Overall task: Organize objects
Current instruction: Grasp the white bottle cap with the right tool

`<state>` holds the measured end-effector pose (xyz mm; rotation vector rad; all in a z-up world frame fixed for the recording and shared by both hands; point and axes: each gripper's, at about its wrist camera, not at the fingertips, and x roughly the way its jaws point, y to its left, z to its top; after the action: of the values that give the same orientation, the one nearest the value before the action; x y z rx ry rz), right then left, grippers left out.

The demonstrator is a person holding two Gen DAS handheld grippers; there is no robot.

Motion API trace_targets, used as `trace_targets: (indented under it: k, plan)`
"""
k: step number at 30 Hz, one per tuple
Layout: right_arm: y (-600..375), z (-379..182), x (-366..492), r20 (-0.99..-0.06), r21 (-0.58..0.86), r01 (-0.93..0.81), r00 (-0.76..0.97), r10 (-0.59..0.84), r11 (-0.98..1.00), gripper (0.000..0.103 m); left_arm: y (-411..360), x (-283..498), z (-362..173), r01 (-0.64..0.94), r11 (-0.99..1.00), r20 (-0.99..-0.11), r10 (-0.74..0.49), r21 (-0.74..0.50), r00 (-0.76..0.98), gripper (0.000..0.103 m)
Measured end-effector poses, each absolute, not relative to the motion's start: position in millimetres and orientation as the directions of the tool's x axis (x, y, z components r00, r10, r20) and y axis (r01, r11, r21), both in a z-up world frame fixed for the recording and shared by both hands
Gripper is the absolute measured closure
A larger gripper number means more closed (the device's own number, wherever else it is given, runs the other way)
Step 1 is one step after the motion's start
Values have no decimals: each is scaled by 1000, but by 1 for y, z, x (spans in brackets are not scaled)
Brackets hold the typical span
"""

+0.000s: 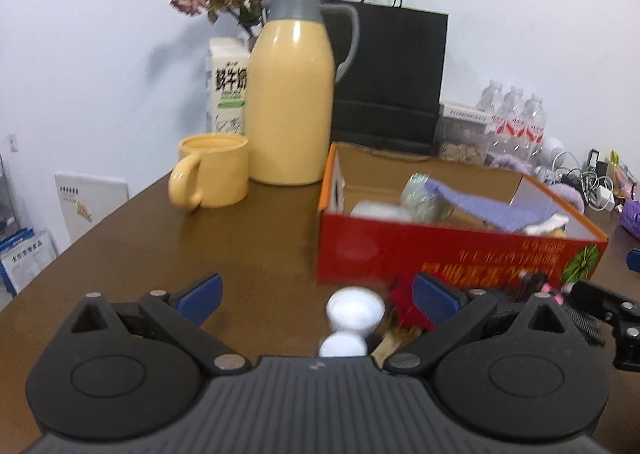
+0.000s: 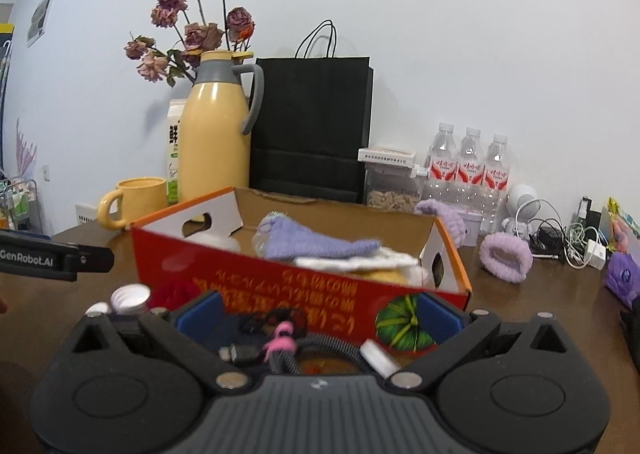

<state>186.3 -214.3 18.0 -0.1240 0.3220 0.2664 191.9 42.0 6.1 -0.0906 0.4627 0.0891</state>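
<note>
A red cardboard box (image 1: 400, 250) (image 2: 248, 274) stands open on the brown table, holding a purple cloth (image 2: 316, 244), a shiny ball (image 1: 424, 194) and white items. My left gripper (image 1: 316, 298) is open just before the box's front wall. A small white bottle (image 1: 355, 308) stands between its fingers, untouched, and a red fuzzy thing (image 1: 404, 304) lies by the right pad. My right gripper (image 2: 322, 318) is open too, low at the box's front. A coiled braided cable with a pink tie (image 2: 280, 346) and a white piece (image 2: 380, 358) lie between its fingers.
A yellow mug (image 1: 212, 174), yellow thermos jug (image 1: 292, 94), milk carton (image 1: 226, 86), dried flowers (image 2: 192, 26) and black paper bag (image 1: 392, 74) stand behind the box. Water bottles (image 2: 468, 170), purple bands (image 2: 506, 258) and chargers (image 2: 576, 242) crowd the back right.
</note>
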Motion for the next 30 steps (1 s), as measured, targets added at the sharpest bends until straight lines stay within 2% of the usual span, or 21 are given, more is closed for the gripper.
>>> trace_targets:
  k: [10,16,18,21,26,28,30]
  plan:
    - [-210,9,159,-355,-91,-283,905,234,955,0,58,175,-7,-116,992,-520,77,-42,851,0]
    - [-206,8,141,-393,-77,-346,872,290,935,2,66,162,-9,-103,994,-535,69,-33,842,0]
    - [-202,7,135,-425,-52,-392,841,334,919,7,70,157,-9,-102,994,-537,66,-37,841,0]
    - [-191,3,131,-487,-15,-470,774,404,882,23,75,152,-9,-103,994,-538,62,-45,841,0]
    - [-162,-3,129,-542,23,-545,698,468,838,55,81,146,-8,-104,993,-537,56,-58,842,0]
    - [-148,-6,131,-573,40,-562,664,480,826,61,83,144,-8,-103,993,-536,52,-65,842,0]
    - [-137,-8,135,-593,47,-559,651,473,828,62,85,142,-8,-101,992,-535,47,-73,844,0]
